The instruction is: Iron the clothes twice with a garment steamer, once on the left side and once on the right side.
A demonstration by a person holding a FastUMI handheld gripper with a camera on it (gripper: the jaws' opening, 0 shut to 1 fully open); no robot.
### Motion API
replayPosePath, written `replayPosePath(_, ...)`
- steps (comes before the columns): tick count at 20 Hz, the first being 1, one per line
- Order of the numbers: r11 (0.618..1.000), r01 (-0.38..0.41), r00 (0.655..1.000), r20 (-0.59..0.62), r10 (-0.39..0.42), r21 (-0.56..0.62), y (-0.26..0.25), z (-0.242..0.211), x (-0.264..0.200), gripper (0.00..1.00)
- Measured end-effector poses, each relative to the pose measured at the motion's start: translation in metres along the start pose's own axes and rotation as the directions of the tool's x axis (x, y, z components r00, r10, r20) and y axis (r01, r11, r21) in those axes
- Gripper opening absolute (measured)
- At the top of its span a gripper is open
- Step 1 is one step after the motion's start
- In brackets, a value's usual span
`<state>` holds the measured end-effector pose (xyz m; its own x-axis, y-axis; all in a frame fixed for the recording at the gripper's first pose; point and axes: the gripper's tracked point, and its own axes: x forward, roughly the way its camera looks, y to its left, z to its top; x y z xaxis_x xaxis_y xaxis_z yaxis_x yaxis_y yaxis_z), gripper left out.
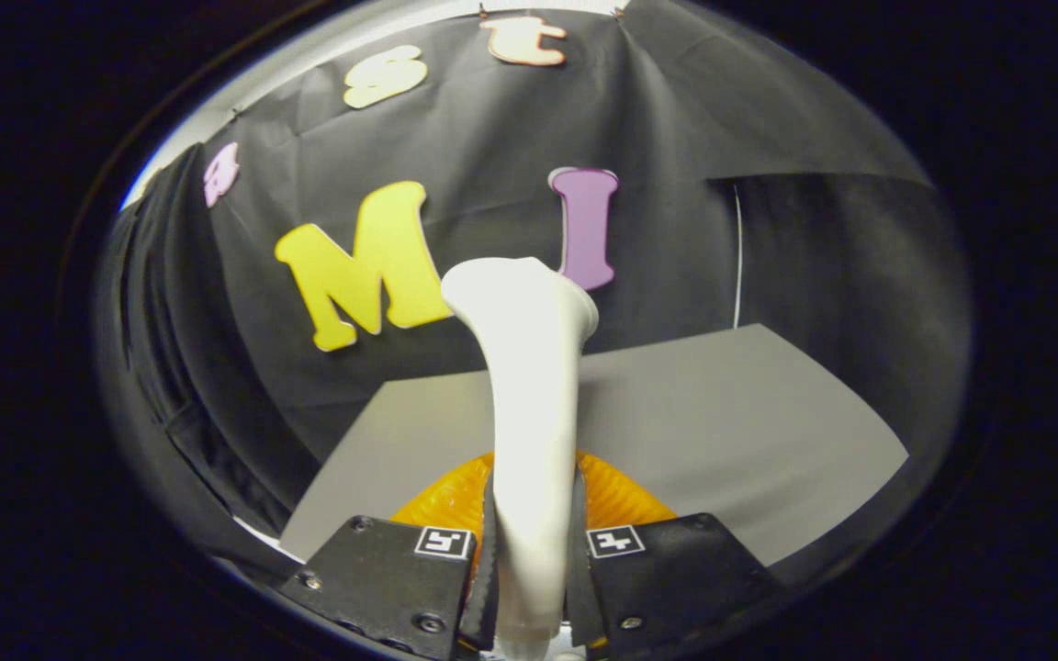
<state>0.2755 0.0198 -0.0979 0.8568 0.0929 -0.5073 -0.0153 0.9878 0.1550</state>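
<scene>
Currently: tool (534, 560) clenched on steamer (529, 386), long axis running straight ahead between fingers; orange cloth (621, 496) just beneath, grey surface (722, 431) beyond.

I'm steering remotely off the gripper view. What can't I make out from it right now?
- Orange object on the grey table: mostly hidden behind the white steamer and the fingers, so unidentifiable.
- Steamer's face: turned away.
- Steamer's base: cut off below the gripper, which is shut on it.
</scene>
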Motion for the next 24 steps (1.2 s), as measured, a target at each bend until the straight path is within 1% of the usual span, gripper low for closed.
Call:
replayPosePath(3, 0.998, -0.066, 0.993, 0.094, 0.066, -0.004, 0.039, 0.021, -0.027, 0.33)
replayPosePath(5, 0.994, -0.111, 0.980, 0.165, 0.113, -0.022, 0.067, 0.037, -0.051, 0.33)
replayPosePath(8, 0.985, -0.154, 0.942, 0.287, 0.172, -0.083, 0.111, 0.065, -0.083, 0.33)
replayPosePath(11, 0.975, -0.190, 0.902, 0.373, 0.218, -0.112, 0.154, 0.080, -0.106, 0.32)
replayPosePath(13, 0.971, -0.197, 0.883, 0.406, 0.236, -0.135, 0.176, 0.088, -0.117, 0.33)
replayPosePath(16, 0.957, -0.235, 0.848, 0.445, 0.288, -0.172, 0.207, 0.086, -0.140, 0.33)
replayPosePath(18, 0.944, -0.267, 0.814, 0.479, 0.328, -0.193, 0.229, 0.092, -0.154, 0.33)
replayPosePath(21, 0.925, -0.280, 0.767, 0.520, 0.376, -0.256, 0.268, 0.102, -0.165, 0.33)
replayPosePath(23, 0.914, -0.284, 0.746, 0.532, 0.400, -0.290, 0.291, 0.104, -0.168, 0.33)
replayPosePath(24, 0.909, -0.283, 0.746, 0.526, 0.409, -0.305, 0.302, 0.107, -0.167, 0.32)
